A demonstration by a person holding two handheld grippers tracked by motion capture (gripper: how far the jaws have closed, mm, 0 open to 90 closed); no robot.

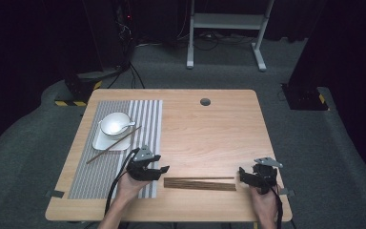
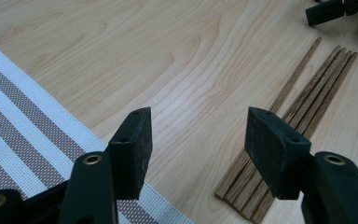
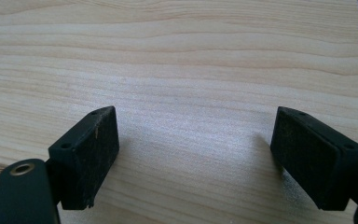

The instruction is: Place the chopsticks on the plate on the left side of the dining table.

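Left gripper of mine gapes empty near chopstick bundle on table; right gripper likewise spread, empty.

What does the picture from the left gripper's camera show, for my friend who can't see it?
Two black tongs stand open just above a light wooden table, holding nothing. A bundle of dark wooden chopsticks lies on the table by the right-hand jaw, and a striped placemat covers the lower left corner.
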